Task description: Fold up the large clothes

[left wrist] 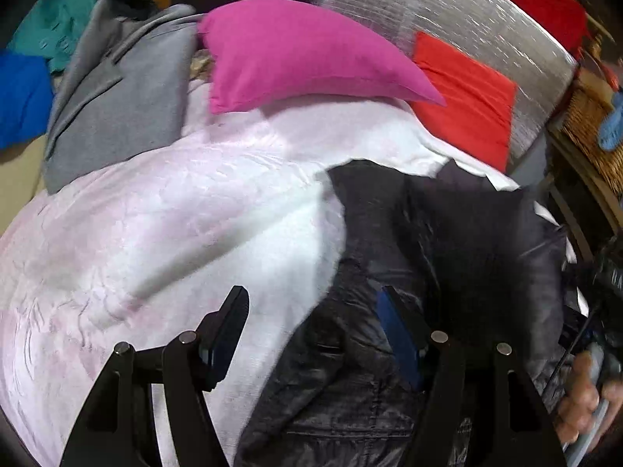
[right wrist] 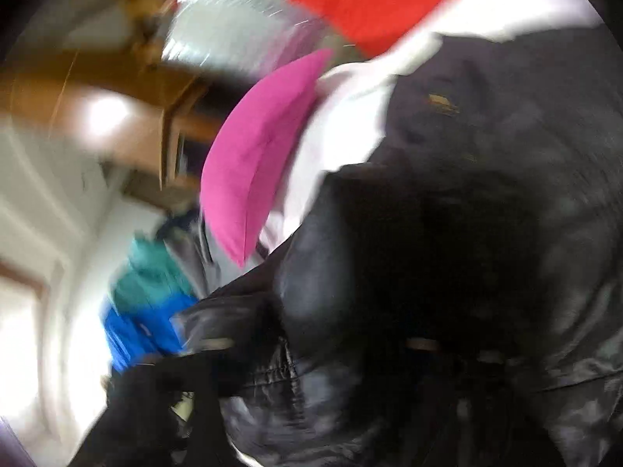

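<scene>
A shiny black jacket (left wrist: 447, 241) lies on the white bedcover (left wrist: 155, 233) at the right side of the bed. My left gripper (left wrist: 311, 327) is open and empty, hovering over the jacket's left edge where it meets the cover. In the right wrist view the black jacket (right wrist: 447, 233) fills the frame, badly blurred. My right gripper's fingers are buried in dark fabric and cannot be made out there. The person's right hand and its gripper handle (left wrist: 592, 385) show at the lower right of the left wrist view.
A pink pillow (left wrist: 296, 54) and a red pillow (left wrist: 467, 97) lie at the head of the bed. A grey garment (left wrist: 120, 93), blue cloth (left wrist: 19, 93) and teal cloth (left wrist: 58, 11) sit at the far left. A wicker basket (left wrist: 592, 124) stands at the right.
</scene>
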`<state>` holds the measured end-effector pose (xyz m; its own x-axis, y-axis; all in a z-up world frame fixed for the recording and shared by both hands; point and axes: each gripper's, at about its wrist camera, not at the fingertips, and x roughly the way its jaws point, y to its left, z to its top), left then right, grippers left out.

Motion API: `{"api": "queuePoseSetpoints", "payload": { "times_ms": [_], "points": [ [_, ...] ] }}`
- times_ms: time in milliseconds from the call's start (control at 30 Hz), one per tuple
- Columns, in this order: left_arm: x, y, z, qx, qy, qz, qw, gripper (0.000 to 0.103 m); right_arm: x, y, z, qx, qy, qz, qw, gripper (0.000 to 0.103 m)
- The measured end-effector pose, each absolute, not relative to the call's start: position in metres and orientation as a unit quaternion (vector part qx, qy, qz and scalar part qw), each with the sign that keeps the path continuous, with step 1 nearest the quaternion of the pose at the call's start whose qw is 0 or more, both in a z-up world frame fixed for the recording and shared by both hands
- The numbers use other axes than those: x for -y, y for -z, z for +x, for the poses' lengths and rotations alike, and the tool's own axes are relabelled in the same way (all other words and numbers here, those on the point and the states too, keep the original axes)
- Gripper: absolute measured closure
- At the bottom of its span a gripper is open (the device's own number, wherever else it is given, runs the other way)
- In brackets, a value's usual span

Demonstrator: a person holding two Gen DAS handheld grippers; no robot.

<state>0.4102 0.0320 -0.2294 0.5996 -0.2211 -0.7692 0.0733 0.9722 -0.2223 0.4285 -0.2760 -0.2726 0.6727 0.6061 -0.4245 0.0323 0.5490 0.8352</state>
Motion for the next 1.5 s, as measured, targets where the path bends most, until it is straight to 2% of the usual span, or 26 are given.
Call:
{"api": "queuePoseSetpoints", "payload": {
  "times_ms": [100, 233, 367, 433, 467, 500, 567, 667, 833, 933, 1000, 1300, 1333, 1367, 1500],
  "points": [
    [-0.050, 0.227, 0.410, -0.435, 0.070, -0.108, 0.891, 0.034, 0.251, 0.239, 0.416, -0.355, -0.172, 0.364, 0.844, 0.084],
    [-0.059, 0.221, 0.406, -0.422, 0.054, -0.104, 0.899, 0.034, 0.243, 0.199, 0.375, -0.319, -0.137, 0.260, 0.901, 0.085],
    [-0.049, 0.215, 0.401, -0.410, 0.067, -0.090, 0.905, 0.034, 0.272, 0.171, 0.329, -0.280, -0.062, 0.214, 0.934, 0.085],
    [-0.039, 0.213, 0.399, -0.404, 0.071, -0.074, 0.909, 0.034, 0.301, 0.165, 0.307, -0.272, -0.004, 0.227, 0.935, 0.080],
    [-0.036, 0.212, 0.398, -0.403, 0.073, -0.069, 0.910, 0.034, 0.311, 0.164, 0.303, -0.274, 0.015, 0.236, 0.932, 0.071],
    [-0.031, 0.212, 0.397, -0.404, 0.075, -0.063, 0.910, 0.034, 0.324, 0.163, 0.298, -0.279, 0.029, 0.250, 0.927, 0.048],
    [-0.023, 0.215, 0.397, -0.409, 0.079, -0.051, 0.908, 0.034, 0.355, 0.165, 0.283, -0.274, 0.039, 0.287, 0.917, 0.027],
    [-0.013, 0.221, 0.397, -0.414, 0.079, -0.029, 0.907, 0.034, 0.398, 0.167, 0.251, -0.219, 0.048, 0.337, 0.914, 0.023],
    [0.001, 0.231, 0.400, -0.423, 0.072, -0.005, 0.903, 0.034, 0.448, 0.200, 0.235, -0.241, 0.108, 0.377, 0.888, 0.023],
    [0.009, 0.238, 0.402, -0.427, 0.065, 0.010, 0.902, 0.034, 0.463, 0.230, 0.241, -0.263, 0.102, 0.408, 0.868, 0.025],
    [0.016, 0.245, 0.404, -0.432, 0.058, 0.023, 0.900, 0.034, 0.466, 0.243, 0.254, -0.292, 0.098, 0.409, 0.859, 0.039],
    [0.032, 0.265, 0.410, -0.444, 0.033, 0.077, 0.892, 0.034, 0.488, 0.269, 0.310, -0.326, 0.180, 0.334, 0.866, 0.041],
    [0.033, 0.267, 0.411, -0.445, 0.032, 0.080, 0.892, 0.034, 0.489, 0.273, 0.314, -0.334, 0.180, 0.322, 0.868, 0.047],
    [0.034, 0.268, 0.413, -0.447, 0.030, 0.083, 0.890, 0.033, 0.486, 0.278, 0.320, -0.345, 0.176, 0.310, 0.868, 0.066],
    [0.033, 0.271, 0.417, -0.448, 0.015, 0.090, 0.889, 0.033, 0.466, 0.275, 0.326, -0.378, 0.187, 0.250, 0.872, 0.090]
  ]
}}
